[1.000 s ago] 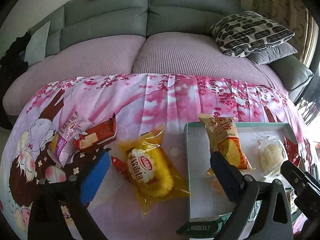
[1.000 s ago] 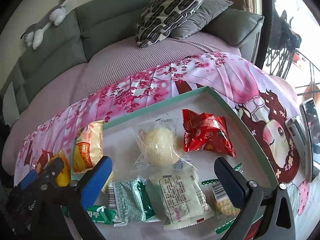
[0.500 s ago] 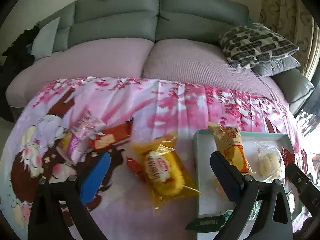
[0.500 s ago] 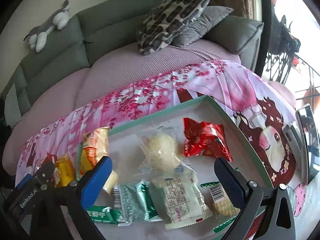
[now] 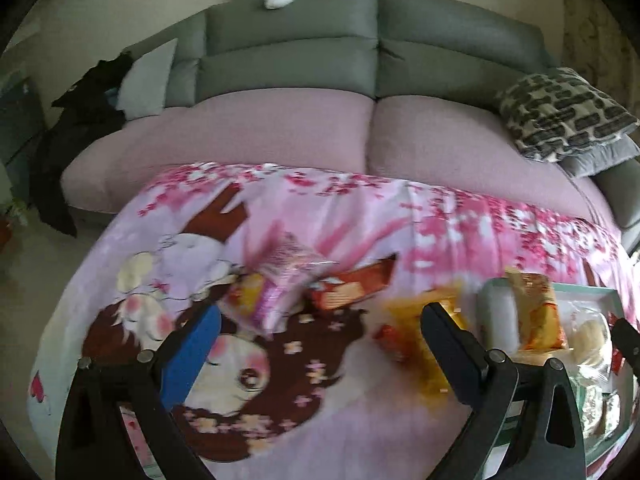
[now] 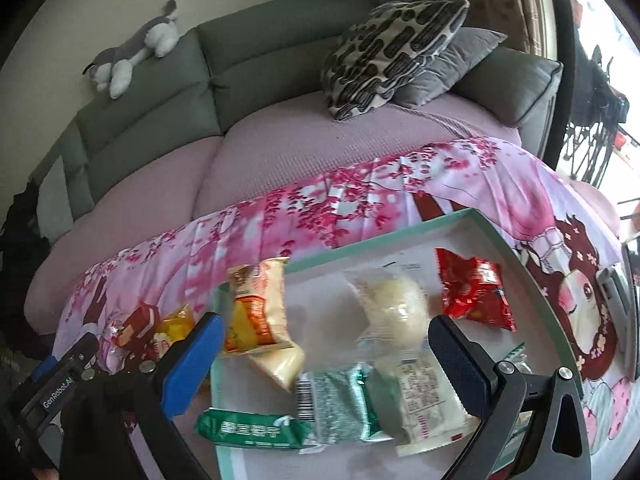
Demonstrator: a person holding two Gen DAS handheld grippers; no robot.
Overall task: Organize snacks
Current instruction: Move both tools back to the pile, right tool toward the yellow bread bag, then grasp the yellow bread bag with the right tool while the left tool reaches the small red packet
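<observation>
A green-rimmed white tray [image 6: 376, 242] holds several packets: an orange-and-cream packet [image 6: 256, 308], a clear-wrapped bun [image 6: 390, 304], a red packet [image 6: 472, 296] and green packets [image 6: 344, 404]. My right gripper [image 6: 320, 360] is open and empty above the tray. Loose on the pink cloth lie a pink packet [image 5: 284, 276], a red-brown biscuit packet [image 5: 352, 286] and a yellow bread packet [image 5: 420, 332]. My left gripper [image 5: 316, 356] is open and empty, hovering near these. The tray's left end [image 5: 494, 304] shows at the right of the left wrist view.
The pink printed cloth [image 5: 320, 208] covers the table in front of a grey-and-mauve sofa [image 5: 360, 120]. A patterned cushion [image 6: 392, 52] and a plush toy [image 6: 132, 52] sit on the sofa. A phone-like device [image 6: 612, 284] lies at the table's right edge.
My left gripper has swung left and back from the tray toward the loose packets. My right gripper has drawn back a little over the tray. Both stay open.
</observation>
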